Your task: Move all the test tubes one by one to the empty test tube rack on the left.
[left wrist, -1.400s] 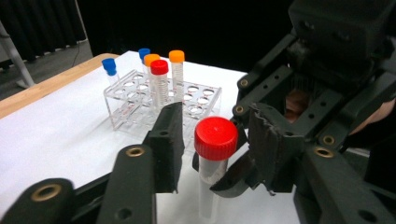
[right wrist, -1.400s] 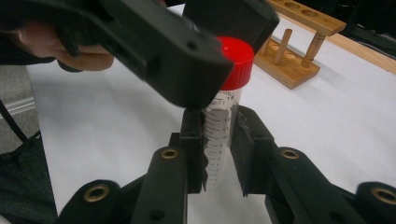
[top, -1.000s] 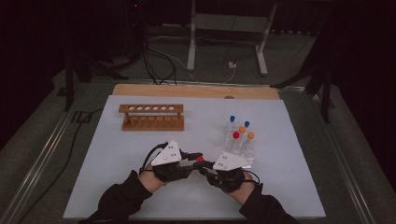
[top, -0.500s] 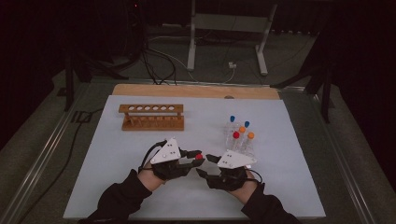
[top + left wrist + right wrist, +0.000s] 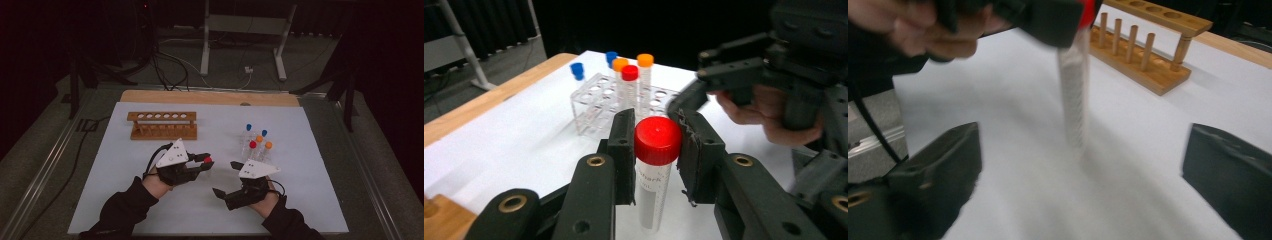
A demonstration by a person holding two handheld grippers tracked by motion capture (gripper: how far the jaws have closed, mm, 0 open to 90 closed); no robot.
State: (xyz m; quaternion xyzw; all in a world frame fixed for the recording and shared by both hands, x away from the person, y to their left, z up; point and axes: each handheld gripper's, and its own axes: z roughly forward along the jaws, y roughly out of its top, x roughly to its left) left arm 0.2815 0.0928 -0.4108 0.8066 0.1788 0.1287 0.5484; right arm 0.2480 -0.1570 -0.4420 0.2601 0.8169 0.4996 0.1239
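1. A red-capped tube (image 5: 657, 170) is clamped upright between the jaws of the left gripper (image 5: 201, 163), gripped at the cap, above the white worktop (image 5: 125, 165).
2. The right gripper (image 5: 226, 179) is held just beside it, w/ jaws set wide apart & nothing between them.
3. In the right gripper view, the tube's clear body is seen hanging down, blurred.
4. A clear rack (image 5: 253, 146) w/ blue-, orange- & red-capped tubes is seen near the right gripper, toward the far side.
5. A wooden rack (image 5: 162, 125) is placed well apart, at far left.
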